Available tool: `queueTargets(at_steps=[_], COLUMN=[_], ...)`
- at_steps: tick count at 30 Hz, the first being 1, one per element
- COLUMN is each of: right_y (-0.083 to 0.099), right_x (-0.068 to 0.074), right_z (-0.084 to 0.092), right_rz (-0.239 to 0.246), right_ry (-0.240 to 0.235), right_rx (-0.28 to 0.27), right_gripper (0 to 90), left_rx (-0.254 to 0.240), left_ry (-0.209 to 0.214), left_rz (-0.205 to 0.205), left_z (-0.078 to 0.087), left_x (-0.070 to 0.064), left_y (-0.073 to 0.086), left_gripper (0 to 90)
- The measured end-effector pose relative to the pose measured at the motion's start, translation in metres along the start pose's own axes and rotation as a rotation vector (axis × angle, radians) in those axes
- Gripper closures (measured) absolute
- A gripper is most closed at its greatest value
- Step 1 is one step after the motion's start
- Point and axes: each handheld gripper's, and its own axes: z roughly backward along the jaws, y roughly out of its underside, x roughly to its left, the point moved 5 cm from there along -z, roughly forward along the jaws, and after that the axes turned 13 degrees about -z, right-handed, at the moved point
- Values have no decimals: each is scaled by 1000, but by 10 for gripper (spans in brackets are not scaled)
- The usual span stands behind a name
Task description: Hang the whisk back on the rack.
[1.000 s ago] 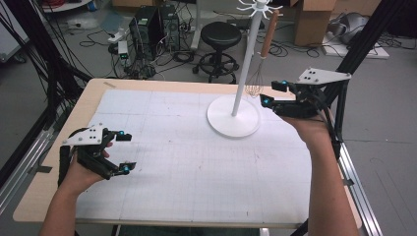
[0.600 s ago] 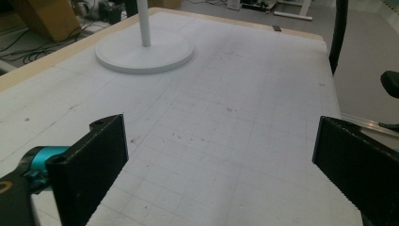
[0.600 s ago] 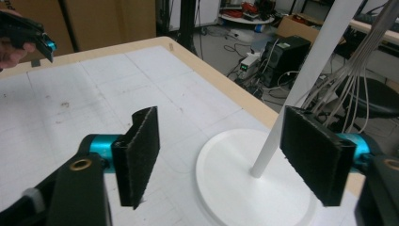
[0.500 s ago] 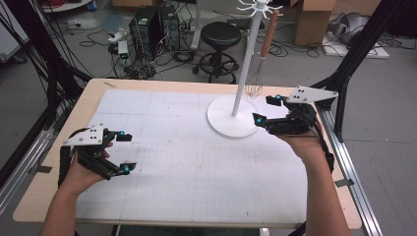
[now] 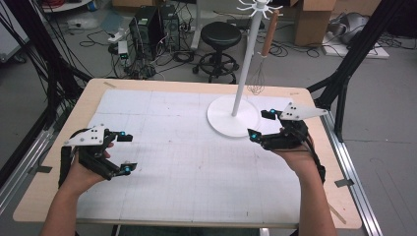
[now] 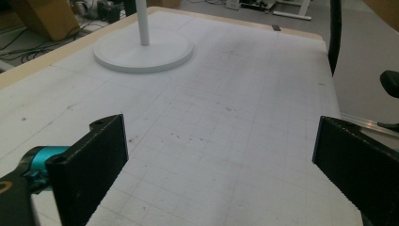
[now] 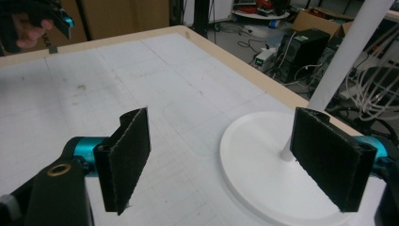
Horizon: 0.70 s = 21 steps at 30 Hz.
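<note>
Whisk (image 5: 259, 69) hangs by its wooden handle from the white stand (image 5: 233, 117) at the counter's (image 5: 187, 147) far right, light, springy in its wires, so I'd take the stiff handle; my right gripper (image 5: 261, 125), jaws just opening and empty, sits beside the base, left gripper (image 5: 125, 152) spread empty.

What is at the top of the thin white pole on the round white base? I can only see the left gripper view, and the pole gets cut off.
Observer: In the high view, a ring of white hooks tops it.
Operator: Is anything hanging there?
Observer: Yes, a wire whisk with a brown wooden handle hangs from one hook, right of the pole.
Operator: Where is the other gripper?
Observer: The right gripper is at the base's near right edge. Its jaws have just been opening, with nothing between them.
</note>
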Motion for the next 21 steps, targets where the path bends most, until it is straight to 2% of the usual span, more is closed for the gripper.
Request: queueTargets(at_steps=[3, 10, 14, 19, 21], right_y=[10, 35, 48, 60, 62], right_x=[-2, -4, -3, -3, -3], right_z=[-2, -7, -11, -11, -13], right_rz=[-16, -20, -24, -30, -31], right_ry=[1, 20, 30, 36, 36], right_rx=[2, -3, 23, 19, 46], right_gripper=[190, 182, 167, 164, 157], left_rx=[-1, -2, 0, 4, 8], left_ry=[-1, 6, 10, 9, 10], left_rz=[5, 12, 13, 16, 13], left_z=[-1, -4, -5, -6, -6], left_x=[0, -1, 0, 0, -1], left_y=[0, 2, 3, 4, 4], left_gripper=[44, 44, 44, 44, 44])
